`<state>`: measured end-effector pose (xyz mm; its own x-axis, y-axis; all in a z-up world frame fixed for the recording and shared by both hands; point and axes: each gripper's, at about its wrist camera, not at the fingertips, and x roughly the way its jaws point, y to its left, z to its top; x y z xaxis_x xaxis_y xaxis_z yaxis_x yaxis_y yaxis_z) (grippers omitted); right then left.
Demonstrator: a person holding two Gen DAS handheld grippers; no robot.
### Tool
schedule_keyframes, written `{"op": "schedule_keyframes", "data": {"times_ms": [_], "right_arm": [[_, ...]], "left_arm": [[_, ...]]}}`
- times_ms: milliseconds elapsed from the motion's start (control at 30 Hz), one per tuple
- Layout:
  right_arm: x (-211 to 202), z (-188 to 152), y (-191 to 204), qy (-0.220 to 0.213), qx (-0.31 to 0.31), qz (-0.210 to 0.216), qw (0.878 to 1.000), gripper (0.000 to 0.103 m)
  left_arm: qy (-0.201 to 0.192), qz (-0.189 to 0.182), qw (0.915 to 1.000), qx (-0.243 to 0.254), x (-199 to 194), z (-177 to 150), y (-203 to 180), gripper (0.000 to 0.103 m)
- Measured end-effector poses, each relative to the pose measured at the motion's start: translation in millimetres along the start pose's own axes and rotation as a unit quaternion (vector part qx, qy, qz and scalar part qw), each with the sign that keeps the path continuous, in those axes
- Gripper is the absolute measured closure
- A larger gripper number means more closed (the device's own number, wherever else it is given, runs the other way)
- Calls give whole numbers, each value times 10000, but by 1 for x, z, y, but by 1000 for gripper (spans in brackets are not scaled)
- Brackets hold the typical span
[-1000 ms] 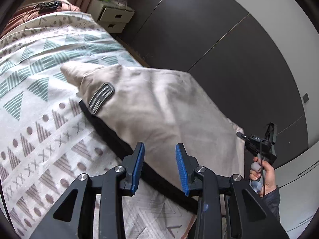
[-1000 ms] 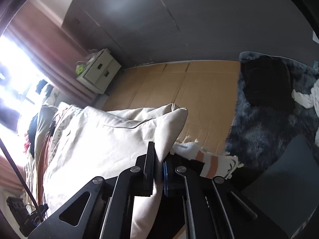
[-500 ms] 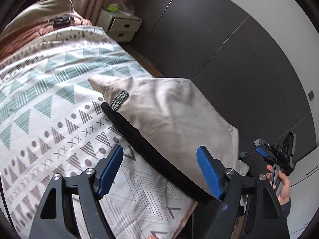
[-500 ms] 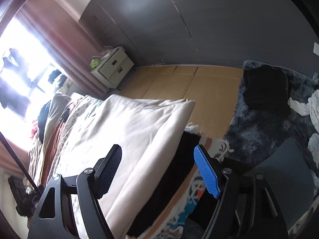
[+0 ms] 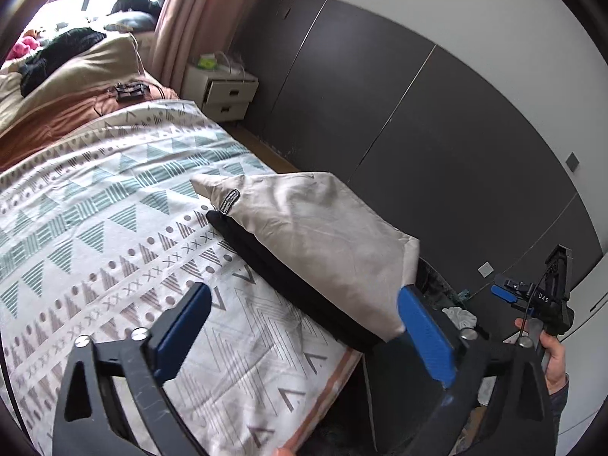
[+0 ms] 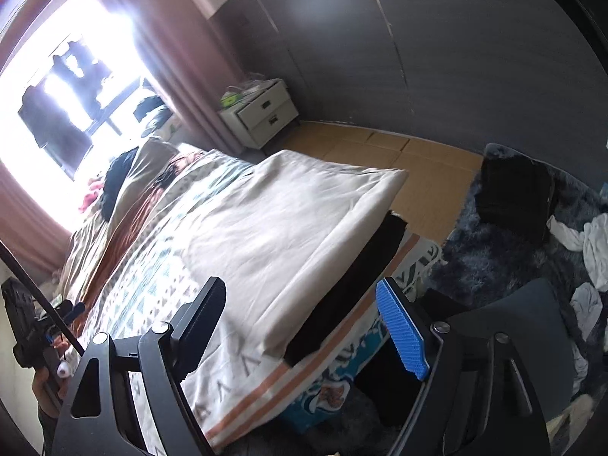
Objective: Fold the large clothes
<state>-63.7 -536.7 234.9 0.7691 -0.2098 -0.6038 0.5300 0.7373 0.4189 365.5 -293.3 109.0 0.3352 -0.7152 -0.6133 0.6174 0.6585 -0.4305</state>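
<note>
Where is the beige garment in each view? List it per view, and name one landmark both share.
Left wrist: the beige garment lies centre-right, at the bed's edge, over a black garment, beyond the open left hand-held gripper.
Right wrist: it fills the centre, folded on the bedspread, beyond the open right hand-held gripper.
Shared landmark: the white nightstand by the curtain.

Black layer (image 5: 288,277) mostly hidden under beige garment (image 5: 323,235); patch (image 5: 230,201) text too small.
</note>
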Motion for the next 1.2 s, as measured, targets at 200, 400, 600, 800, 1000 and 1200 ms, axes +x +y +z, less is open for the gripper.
{"op": "schedule_keyframes", "data": {"times_ms": [200,400,600,800,1000,1200], "right_arm": [[-27,-30,15,-127,-336,0,9994,23],[-54,-61,29,-345,-662,10,9972,23],[-73,-92,34,-438,-940,68,9946,23],[-92,-121,31,-650,-1053,252,9920,23],[-100,-160,26,-719,-1277,553,9877,23],[-115,-197,25,-925,-1553,776,9805,23]], "left_arm": [[-326,158,9993,77,-51,-23,-6,2],[-639,380,9968,283,-97,-56,-16,2],[-961,611,9928,384,-140,-96,-28,2],[-1332,889,9859,482,-176,-143,-42,2],[-1664,1149,9781,494,-207,-191,-57,2],[-1880,1251,9736,330,-231,-240,-70,2]]}}
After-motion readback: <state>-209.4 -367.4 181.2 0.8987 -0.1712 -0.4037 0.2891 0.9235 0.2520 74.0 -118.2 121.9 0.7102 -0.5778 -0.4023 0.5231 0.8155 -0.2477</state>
